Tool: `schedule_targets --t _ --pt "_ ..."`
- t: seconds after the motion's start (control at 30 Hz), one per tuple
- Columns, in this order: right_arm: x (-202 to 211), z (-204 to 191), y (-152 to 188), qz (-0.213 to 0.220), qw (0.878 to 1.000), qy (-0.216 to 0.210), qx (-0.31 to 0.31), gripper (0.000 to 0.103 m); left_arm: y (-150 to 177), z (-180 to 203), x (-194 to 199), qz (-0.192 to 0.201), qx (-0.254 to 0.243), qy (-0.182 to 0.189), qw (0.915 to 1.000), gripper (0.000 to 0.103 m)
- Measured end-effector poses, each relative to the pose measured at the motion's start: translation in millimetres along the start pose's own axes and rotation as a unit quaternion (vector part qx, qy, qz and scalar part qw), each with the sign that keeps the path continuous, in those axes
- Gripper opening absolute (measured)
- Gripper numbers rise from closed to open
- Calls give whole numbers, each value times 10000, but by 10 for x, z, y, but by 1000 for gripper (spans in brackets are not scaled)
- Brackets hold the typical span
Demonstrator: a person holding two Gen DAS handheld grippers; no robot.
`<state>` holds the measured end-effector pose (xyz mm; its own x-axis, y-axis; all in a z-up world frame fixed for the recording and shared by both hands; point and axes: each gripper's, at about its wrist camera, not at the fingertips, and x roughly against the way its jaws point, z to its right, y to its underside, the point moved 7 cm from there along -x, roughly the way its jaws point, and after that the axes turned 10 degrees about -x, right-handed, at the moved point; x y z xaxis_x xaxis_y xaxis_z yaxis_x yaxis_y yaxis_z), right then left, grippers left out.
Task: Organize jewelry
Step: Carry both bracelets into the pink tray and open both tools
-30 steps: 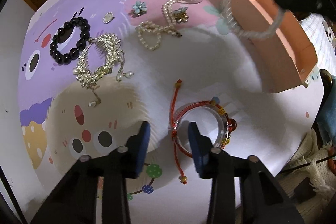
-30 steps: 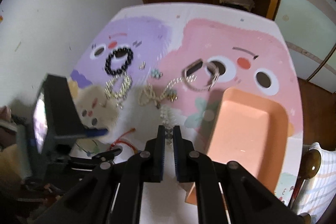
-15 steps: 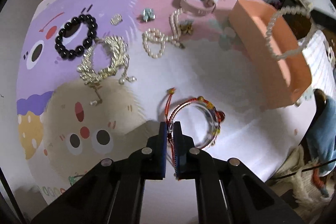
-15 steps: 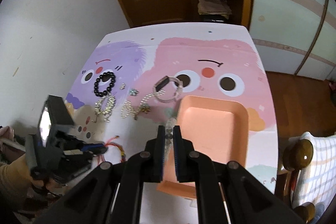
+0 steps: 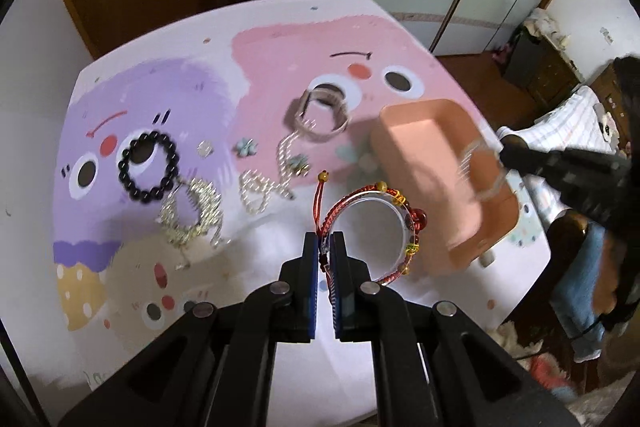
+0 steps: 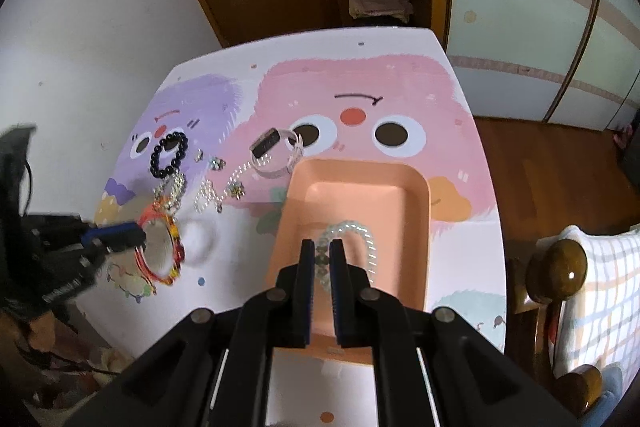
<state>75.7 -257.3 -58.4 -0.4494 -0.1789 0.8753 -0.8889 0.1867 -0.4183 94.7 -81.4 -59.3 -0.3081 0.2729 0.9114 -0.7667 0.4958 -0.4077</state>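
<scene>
My left gripper (image 5: 325, 247) is shut on the red cord bracelet (image 5: 376, 231) with coloured beads and holds it above the table; it also shows in the right wrist view (image 6: 160, 247). My right gripper (image 6: 322, 255) is shut on a clear pearl-like bracelet (image 6: 356, 239) and holds it over the peach tray (image 6: 416, 187). The tray also shows in the left wrist view (image 5: 416, 163), with the pearl-like bracelet (image 5: 482, 171) blurred above it.
On the cartoon mat lie a black bead bracelet (image 5: 148, 167), a silver chain bracelet (image 5: 192, 211), a pearl necklace (image 5: 268, 179), a pink watch (image 5: 320, 115), a blue flower charm (image 5: 245, 147) and a small silver charm (image 5: 205, 147). A chair (image 6: 568, 267) stands at the right.
My left gripper shut on the red bracelet and lifted it off the table. My right gripper carried the clear bracelet from beside the tray to over its inside.
</scene>
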Motion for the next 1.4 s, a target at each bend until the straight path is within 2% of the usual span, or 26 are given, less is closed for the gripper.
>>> schedule_targets --t 0.4,0.57,0.9,1.1,1.23,1.4 --pt "-388 285 317 -466 9985 189 -214 7 -357 370 -198 129 -14 273 9995 3" --pt "-415 405 360 -505 9976 300 -356 8 -494 556 -349 60 -86 332 9994 3" --pt "-205 528 281 -186 9980 150 -585 8 -742 816 -436 3 29 418 9991 3" --pt "294 544 104 323 9981 95 -524 8 -820 912 -377 -15 71 384 9992 4" --pt "543 537 1 508 9976 -91 -457 8 -823 955 -395 -51 49 229 9997 4" --pt "562 439 -28 503 9982 -152 -288 8 -812 936 -500 -177 60 20 9998 4"
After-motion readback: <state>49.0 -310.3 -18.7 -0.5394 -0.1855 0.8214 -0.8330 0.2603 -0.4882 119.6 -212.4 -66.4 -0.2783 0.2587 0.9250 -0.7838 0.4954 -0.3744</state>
